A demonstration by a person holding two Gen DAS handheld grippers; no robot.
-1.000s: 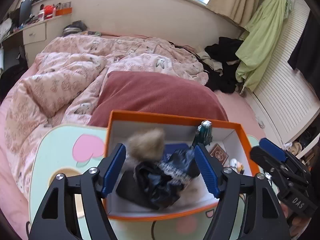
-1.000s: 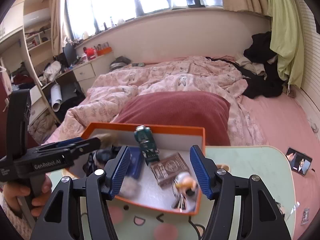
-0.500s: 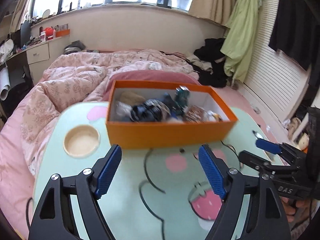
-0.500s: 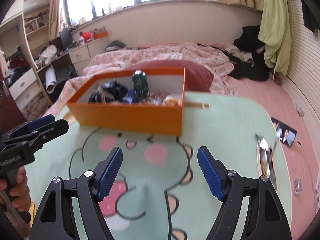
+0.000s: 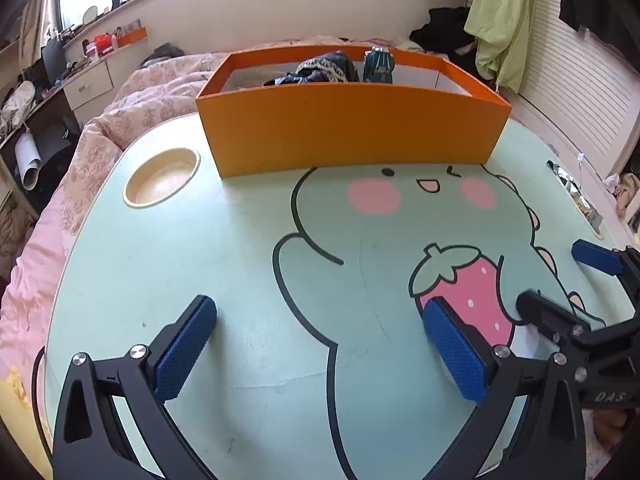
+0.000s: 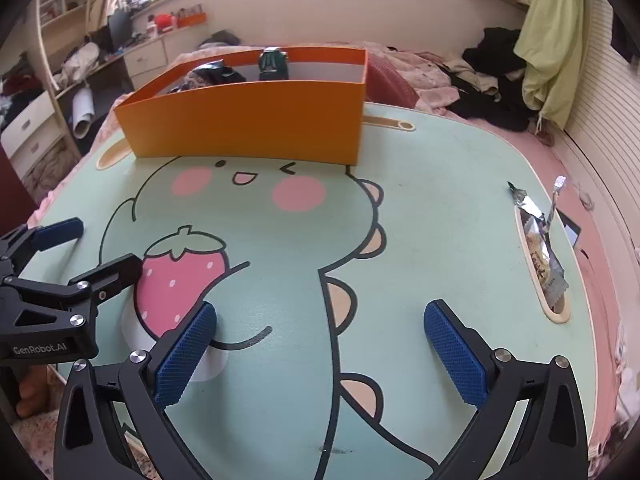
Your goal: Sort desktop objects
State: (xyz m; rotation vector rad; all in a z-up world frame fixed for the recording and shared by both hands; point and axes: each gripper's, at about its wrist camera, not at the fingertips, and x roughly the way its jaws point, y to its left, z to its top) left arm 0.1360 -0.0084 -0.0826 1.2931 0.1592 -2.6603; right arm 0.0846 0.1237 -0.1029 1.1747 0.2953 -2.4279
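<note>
Now both tools, left [image 5: 320, 350] and right [image 6: 320, 350], have just been opening and stand apart, empty, over the mint-green cartoon-printed bench [image 5: 240, 280]. Judged light and thin-walled, the orange rectangular cardboard box [image 5: 352, 128] is best taken by its stiffer corners; its soft dark cloth bundle [image 5: 320, 70] would deform.

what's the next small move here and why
Probably reach the right gripper toward the snack wrapper lying in the slot at the table's right edge. Both grippers have just been opening and hold nothing, the left gripper included, and the orange box already holds the other things.

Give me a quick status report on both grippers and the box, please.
Left gripper and right gripper open, just widened, nothing between fingers. Orange cardboard box filled, at table's far edge. Nothing in the way.
</note>
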